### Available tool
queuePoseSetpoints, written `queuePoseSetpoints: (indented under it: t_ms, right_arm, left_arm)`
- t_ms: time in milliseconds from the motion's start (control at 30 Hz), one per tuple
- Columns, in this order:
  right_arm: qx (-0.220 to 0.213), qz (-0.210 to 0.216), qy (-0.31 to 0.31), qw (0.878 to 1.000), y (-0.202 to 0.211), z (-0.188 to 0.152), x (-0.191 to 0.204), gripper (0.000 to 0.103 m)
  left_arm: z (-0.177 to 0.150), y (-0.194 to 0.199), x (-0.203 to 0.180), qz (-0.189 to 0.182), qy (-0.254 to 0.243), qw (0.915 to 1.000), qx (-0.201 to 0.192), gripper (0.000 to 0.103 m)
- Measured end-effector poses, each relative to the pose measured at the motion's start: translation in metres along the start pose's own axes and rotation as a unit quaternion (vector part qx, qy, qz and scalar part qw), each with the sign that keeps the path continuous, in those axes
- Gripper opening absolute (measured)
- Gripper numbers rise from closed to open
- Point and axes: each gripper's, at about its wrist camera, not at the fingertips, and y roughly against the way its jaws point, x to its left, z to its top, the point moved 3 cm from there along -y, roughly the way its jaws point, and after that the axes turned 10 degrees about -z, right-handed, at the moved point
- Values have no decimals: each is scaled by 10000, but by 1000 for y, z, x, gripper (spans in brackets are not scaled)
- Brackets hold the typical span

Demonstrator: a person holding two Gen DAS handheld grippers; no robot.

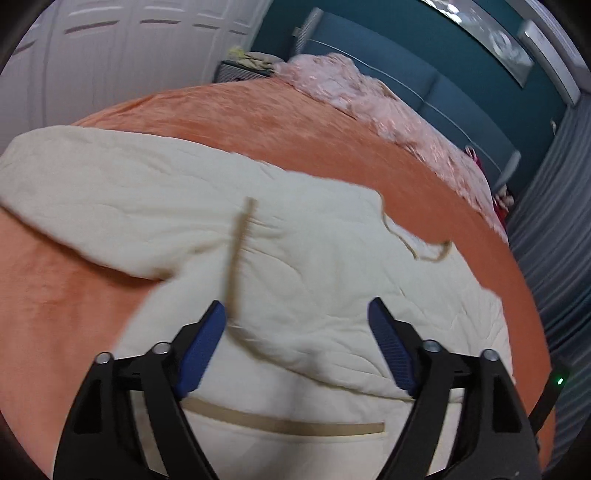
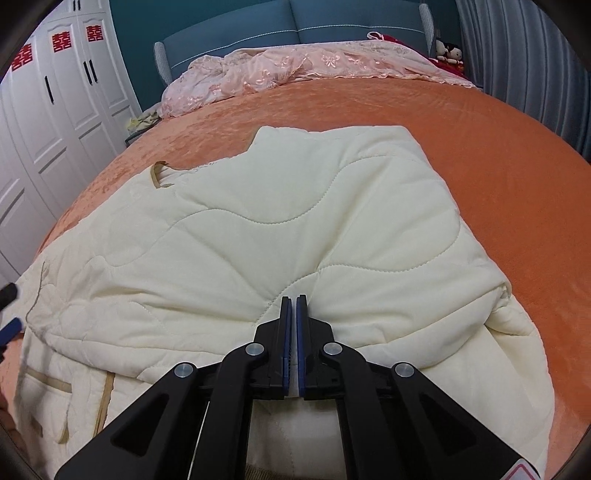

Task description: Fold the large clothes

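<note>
Bedspread [image 2: 498, 155] in orange covers the whole bed and serves as the landmark, running from the near edge up to a teal headboard [image 2: 295, 26]. White wardrobe doors [image 2: 55, 103] with red paper cutouts stand off the bedspread's left side, and grey pleated curtains [image 2: 535, 66] hang off its right side. Along the far end of the bedspread, under the headboard, lies a rumpled pink lace cover [image 2: 295, 62]. On the near half of the bedspread lies the cream quilted jacket [image 2: 277, 229], spread wide with wavy stitch lines, its upper layer doubled over toward the far end. Tan trim [image 2: 157, 177] edges the jacket on the part nearest the wardrobe side of the bedspread, and a tan pocket band [image 1: 284, 424] shows on the part closest to the near edge. The left gripper [image 1: 295, 317] hovers over the jacket at the near edge of the bedspread, its 2 blue pads [image 1: 201, 354] spread wide apart with nothing between them. The right gripper [image 2: 293, 301] sits at the near edge too, its 2 fingers pressed almost together, pinching a fold of the jacket where the cloth puckers at the tips.
</note>
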Motion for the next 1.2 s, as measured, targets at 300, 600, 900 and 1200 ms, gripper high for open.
queuePoseSetpoints:
  t_ms: [300, 600, 900, 1200]
  right_arm:
    - [-87, -320, 259, 9991, 7, -5, 7, 15]
    - [-112, -556, 417, 9975, 6, -5, 11, 16]
    - [-214, -441, 279, 9984, 13, -5, 8, 23]
    - [-472, 117, -494, 9976, 57, -17, -27, 68]
  left_arm:
    - [65, 97, 258, 1651, 2178, 9592, -726, 91]
    - [104, 70, 294, 1368, 2438, 9568, -798, 42]
    - [159, 61, 57, 417, 8, 9942, -992, 4]
    - [-46, -20, -229, -1239, -2310, 9616, 809, 42]
